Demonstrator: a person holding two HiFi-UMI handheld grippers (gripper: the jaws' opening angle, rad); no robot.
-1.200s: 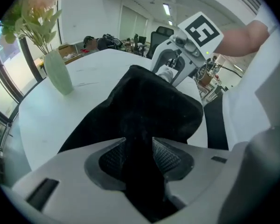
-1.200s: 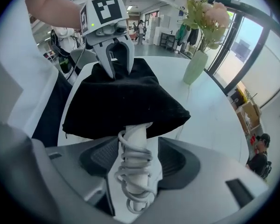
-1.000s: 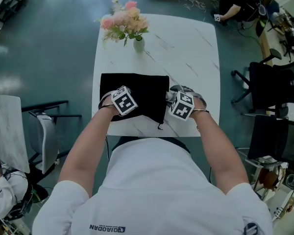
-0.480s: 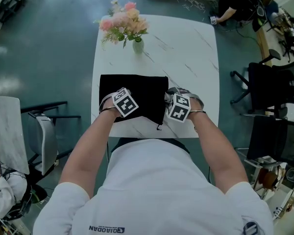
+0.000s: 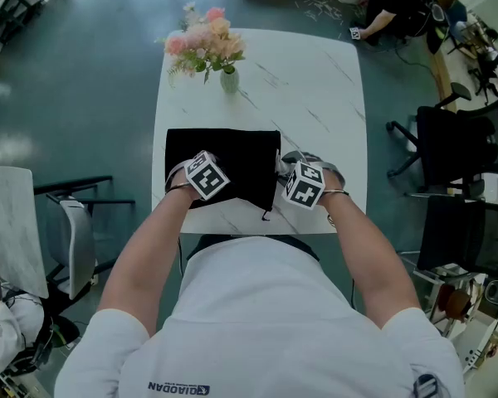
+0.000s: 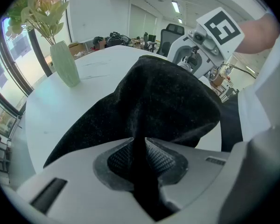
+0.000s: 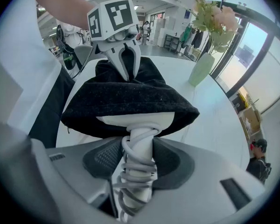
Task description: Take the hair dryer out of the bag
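A black cloth bag (image 5: 232,156) lies flat on the white table (image 5: 315,81). My left gripper (image 5: 201,166) points down at its near left corner. In the left gripper view its jaws (image 6: 141,155) are shut on a pinched fold of the bag (image 6: 163,97). My right gripper (image 5: 297,172) is at the bag's open right end. The white hair dryer handle (image 7: 141,139), wrapped in its cord, sticks out of the bag (image 7: 126,101) between the right gripper's (image 7: 139,164) closing jaws, whose pads touch it on both sides. The dryer's head stays hidden inside the bag.
A pale green vase of pink flowers (image 5: 229,77) stands at the table's far left. A white-backed chair (image 5: 75,222) is left of the table, and black office chairs (image 5: 456,148) are to the right. The person's body is against the table's near edge.
Both hands stay at the bag's near corners. The right gripper has edged slightly left, closer to the bag's open end.
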